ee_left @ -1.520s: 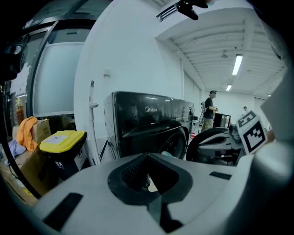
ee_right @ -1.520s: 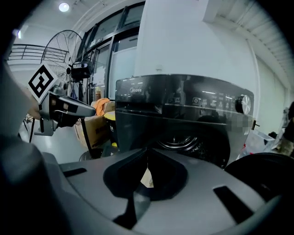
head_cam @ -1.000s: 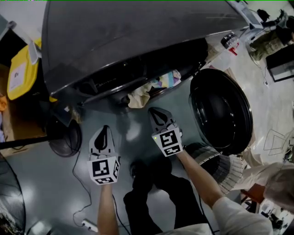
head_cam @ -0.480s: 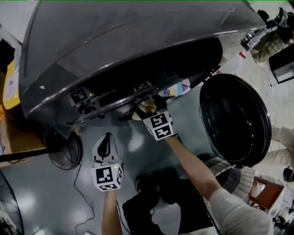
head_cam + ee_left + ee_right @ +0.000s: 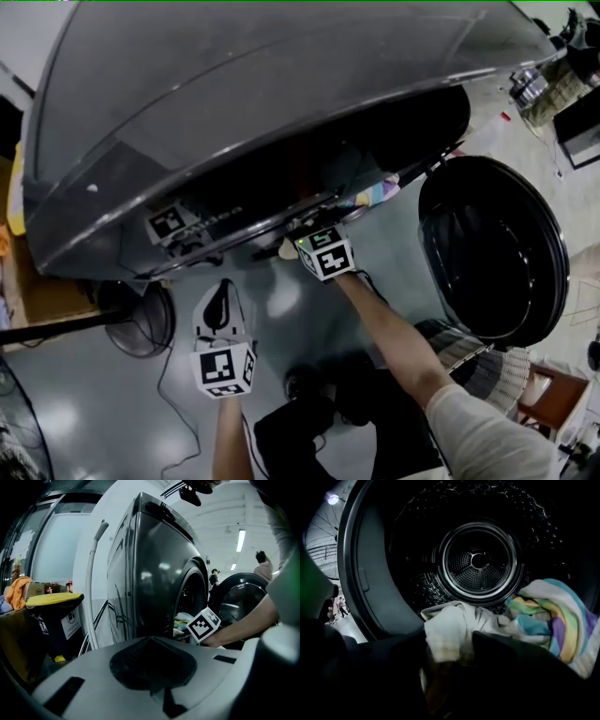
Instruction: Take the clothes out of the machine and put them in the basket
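Note:
The dark grey machine (image 5: 234, 84) stands with its round door (image 5: 492, 244) swung open to the right. Clothes lie in the mouth of the drum (image 5: 480, 562): a cream cloth (image 5: 450, 625) and a rainbow-striped towel (image 5: 548, 620), whose edge also peeks out in the head view as a colourful cloth (image 5: 375, 195). My right gripper (image 5: 449, 644) reaches into the opening. Its jaws are closing with the cream cloth between them. Only its marker cube (image 5: 325, 254) shows from above. My left gripper (image 5: 217, 305) hangs back over the floor, shut and empty, and points at the machine's side (image 5: 151, 641).
A pale ribbed basket (image 5: 473, 356) sits on the floor at the lower right, below the door. A floor fan (image 5: 136, 319) and a cable (image 5: 173, 394) lie to the left. A yellow-lidded bin (image 5: 51, 599) stands left of the machine. The person's dark legs (image 5: 319, 412) are below.
My right gripper went from the floor in front of the machine into the drum opening, and its jaws went from shut to spread around the cream cloth. The left gripper shifted only a little.

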{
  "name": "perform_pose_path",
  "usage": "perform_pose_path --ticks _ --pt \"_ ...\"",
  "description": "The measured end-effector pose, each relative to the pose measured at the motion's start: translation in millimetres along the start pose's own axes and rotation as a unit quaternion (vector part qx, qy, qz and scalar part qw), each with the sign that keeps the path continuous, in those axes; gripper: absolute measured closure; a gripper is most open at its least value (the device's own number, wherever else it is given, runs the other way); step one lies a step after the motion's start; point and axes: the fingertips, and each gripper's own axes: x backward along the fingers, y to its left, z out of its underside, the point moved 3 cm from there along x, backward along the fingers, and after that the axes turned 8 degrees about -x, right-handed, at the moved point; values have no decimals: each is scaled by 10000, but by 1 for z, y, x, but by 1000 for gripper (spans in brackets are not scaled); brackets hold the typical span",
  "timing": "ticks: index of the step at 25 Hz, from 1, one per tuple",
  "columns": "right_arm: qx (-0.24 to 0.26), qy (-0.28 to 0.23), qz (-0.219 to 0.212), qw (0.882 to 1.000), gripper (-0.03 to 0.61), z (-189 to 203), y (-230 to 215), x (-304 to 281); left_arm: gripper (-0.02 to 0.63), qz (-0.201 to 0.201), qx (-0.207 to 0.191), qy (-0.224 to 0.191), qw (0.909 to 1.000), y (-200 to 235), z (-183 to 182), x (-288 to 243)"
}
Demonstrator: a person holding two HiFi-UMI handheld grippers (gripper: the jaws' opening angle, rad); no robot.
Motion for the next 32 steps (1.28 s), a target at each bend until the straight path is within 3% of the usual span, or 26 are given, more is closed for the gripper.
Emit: perform_pose_path --ticks 4,8,14,32 --pt "64 91 -57 9999 428 2 11 2 595 32 9 4 10000 -3 1 2" --pt "202 60 -60 9998 471 -2 18 16 595 89 -8 15 10000 -9 -4 10" --pt "333 -175 -184 9991 480 -33 41 64 595 111 -27 123 9999 -12 -38 32" --pt "-23 -301 -49 9995 483 -112 87 261 595 376 114 188 9991 -60 -186 116"
